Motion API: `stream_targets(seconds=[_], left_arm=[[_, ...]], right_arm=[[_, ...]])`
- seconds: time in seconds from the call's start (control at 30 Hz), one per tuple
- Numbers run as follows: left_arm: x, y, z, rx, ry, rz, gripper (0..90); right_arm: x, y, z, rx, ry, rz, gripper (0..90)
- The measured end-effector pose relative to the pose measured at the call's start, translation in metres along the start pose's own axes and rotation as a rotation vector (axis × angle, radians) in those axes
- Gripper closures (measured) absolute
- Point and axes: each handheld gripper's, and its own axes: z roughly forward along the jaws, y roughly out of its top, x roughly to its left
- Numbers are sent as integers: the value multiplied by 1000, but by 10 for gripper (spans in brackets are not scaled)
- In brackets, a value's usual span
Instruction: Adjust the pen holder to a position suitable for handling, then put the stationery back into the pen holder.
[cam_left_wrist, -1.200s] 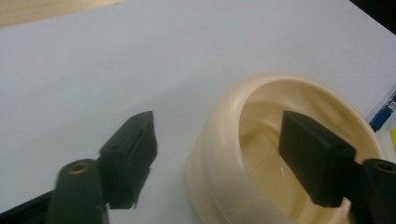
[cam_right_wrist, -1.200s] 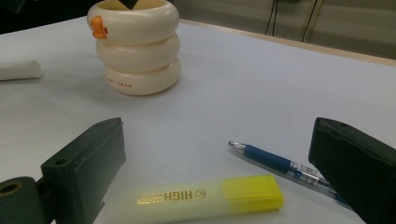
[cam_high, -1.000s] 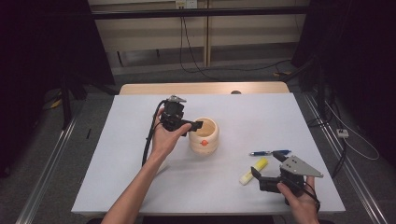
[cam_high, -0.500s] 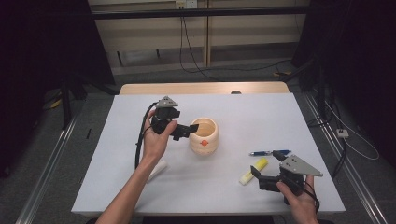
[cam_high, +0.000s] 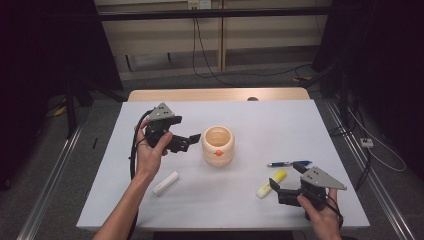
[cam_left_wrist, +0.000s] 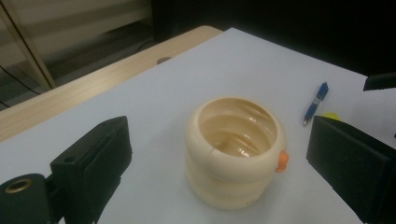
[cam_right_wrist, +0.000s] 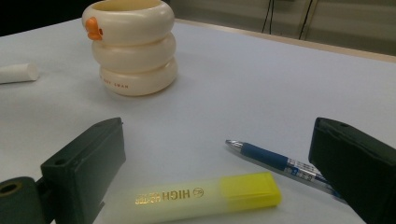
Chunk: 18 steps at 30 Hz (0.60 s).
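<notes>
While flat, yellow highlighter (cam_right_wrist: 205, 196) crosswise between right tool (cam_right_wrist: 224, 182) jaws.

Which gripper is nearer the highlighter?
Right. The right gripper sits just beside the highlighter, jaws open; the left gripper is across the table by the cup.

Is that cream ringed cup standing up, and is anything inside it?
The cream cup stands upright on the table, apparently empty: the left gripper view shows only bare inner wall.
</notes>
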Motion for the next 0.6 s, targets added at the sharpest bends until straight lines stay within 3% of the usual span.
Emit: stream_targets(seconds=[0.2, 0.33, 0.6], left_arm=[[4, 1, -14, -12, 8, 20, 65], [9, 1, -19, 28, 82, 70, 71], [26, 1, -38, 50, 53, 40, 81]], right_arm=[[0, 0, -2, -2, 7, -1, 33], [0, -1, -2, -1, 6, 1, 32], [0, 0, -3, -4, 1, -1, 32]])
